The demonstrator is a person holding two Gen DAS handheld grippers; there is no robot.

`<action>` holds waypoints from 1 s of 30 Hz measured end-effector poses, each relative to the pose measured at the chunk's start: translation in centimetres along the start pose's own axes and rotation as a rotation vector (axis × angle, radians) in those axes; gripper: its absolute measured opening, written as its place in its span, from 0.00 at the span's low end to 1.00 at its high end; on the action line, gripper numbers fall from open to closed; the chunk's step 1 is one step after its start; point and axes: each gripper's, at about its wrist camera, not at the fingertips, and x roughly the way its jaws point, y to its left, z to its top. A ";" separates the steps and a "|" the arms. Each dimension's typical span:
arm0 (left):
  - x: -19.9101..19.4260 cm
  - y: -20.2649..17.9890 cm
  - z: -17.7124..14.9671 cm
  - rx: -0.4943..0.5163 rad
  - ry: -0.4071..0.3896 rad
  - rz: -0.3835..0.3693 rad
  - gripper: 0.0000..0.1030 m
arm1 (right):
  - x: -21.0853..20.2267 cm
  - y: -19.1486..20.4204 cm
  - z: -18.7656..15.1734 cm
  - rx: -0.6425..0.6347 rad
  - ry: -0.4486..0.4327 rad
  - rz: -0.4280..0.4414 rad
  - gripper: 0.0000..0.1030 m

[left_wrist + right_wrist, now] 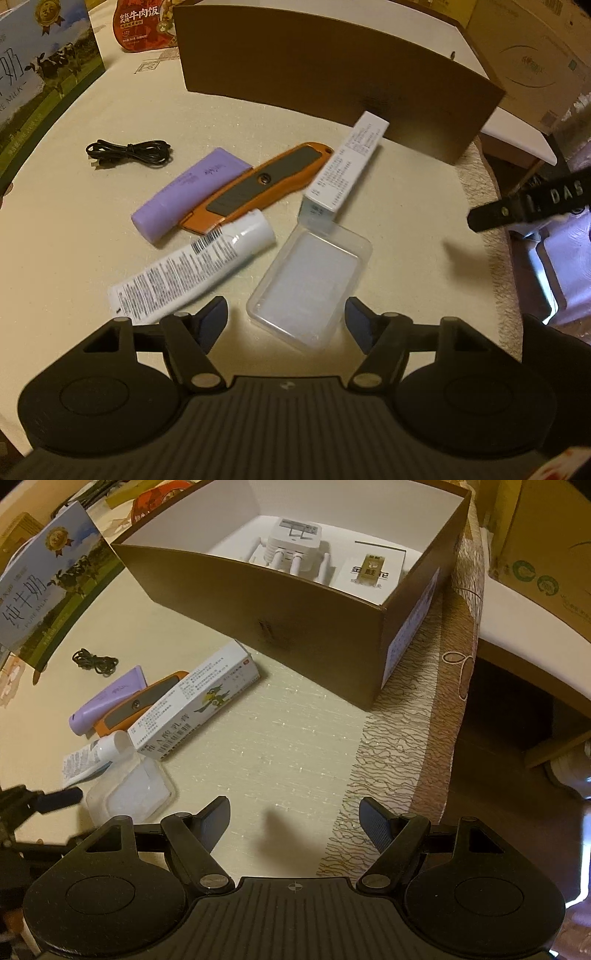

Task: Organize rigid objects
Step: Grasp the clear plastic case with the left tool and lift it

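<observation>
A clear plastic case (pixel 308 288) lies on the cream tablecloth between the tips of my open, empty left gripper (pixel 286 319). Beyond it lie a white tube (pixel 192 267), an orange utility knife (pixel 258 184), a purple tube (pixel 188 190) and a white carton (pixel 345 166). The brown box (pixel 332 81) stands behind them. In the right wrist view the brown box (pixel 258 605) holds a white adapter (pixel 291 548) and a small gold-printed box (pixel 371 572). My right gripper (pixel 293 823) is open and empty over bare cloth, right of the clear case (pixel 129 794) and the carton (pixel 195 701).
A coiled black cable (pixel 129 151) lies at the left. A milk carton box (pixel 40 74) stands at the far left and a red food pack (pixel 144 24) behind. The table edge (pixel 443 701) drops off to the right, with cardboard boxes (pixel 546 554) beyond.
</observation>
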 end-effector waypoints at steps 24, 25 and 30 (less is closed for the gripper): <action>2.1 -2.8 2.5 0.006 0.012 0.040 0.59 | 0.4 -0.5 -0.2 0.015 0.014 -0.013 0.72; 2.3 -2.9 2.6 0.009 0.015 0.041 0.57 | 0.4 -0.5 -0.2 0.016 0.015 -0.013 0.72; 2.8 -3.4 2.4 0.032 0.025 0.064 0.50 | 0.4 -0.7 -0.1 0.020 0.013 -0.014 0.72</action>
